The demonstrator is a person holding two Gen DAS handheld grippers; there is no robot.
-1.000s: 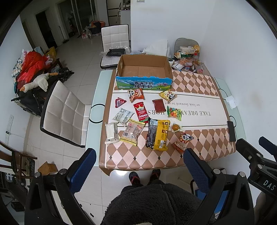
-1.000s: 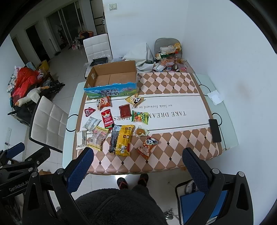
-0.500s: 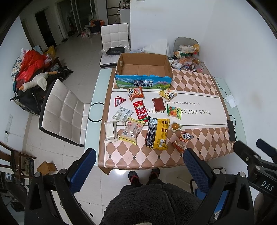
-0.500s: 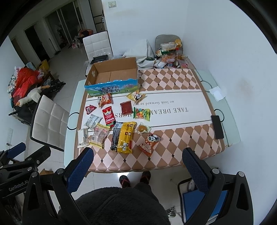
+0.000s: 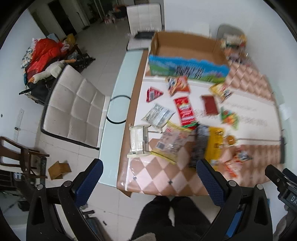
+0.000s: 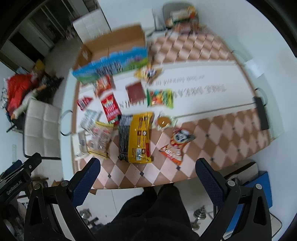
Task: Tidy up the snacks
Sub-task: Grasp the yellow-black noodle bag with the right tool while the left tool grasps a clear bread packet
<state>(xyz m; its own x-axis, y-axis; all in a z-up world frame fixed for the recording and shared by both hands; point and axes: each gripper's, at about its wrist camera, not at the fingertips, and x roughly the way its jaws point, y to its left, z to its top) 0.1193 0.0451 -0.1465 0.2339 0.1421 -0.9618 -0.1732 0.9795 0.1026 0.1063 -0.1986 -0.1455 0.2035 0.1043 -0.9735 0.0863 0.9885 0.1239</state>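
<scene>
Several snack packets lie loose on the checkered table (image 6: 213,140). Among them are a large yellow and black bag (image 6: 136,138), an orange panda bag (image 6: 177,144), a red packet (image 5: 185,113) and a white packet (image 5: 138,140). An open cardboard box (image 5: 185,50) with a blue-green front stands at the table's far side; it also shows in the right wrist view (image 6: 113,55). My left gripper (image 5: 148,183) is open and empty, above the table's near left edge. My right gripper (image 6: 146,181) is open and empty, above the near edge below the yellow bag.
A white padded chair (image 5: 74,109) stands left of the table, another (image 5: 144,16) behind the box. A black phone (image 6: 261,113) lies at the right edge. Clutter (image 6: 182,16) is piled at the far corner. A red bag heap (image 5: 42,53) lies on the floor.
Both grippers have dropped toward the table, so the snacks look much larger and blurred. The left view has swung left. Both grippers stay open and empty.
</scene>
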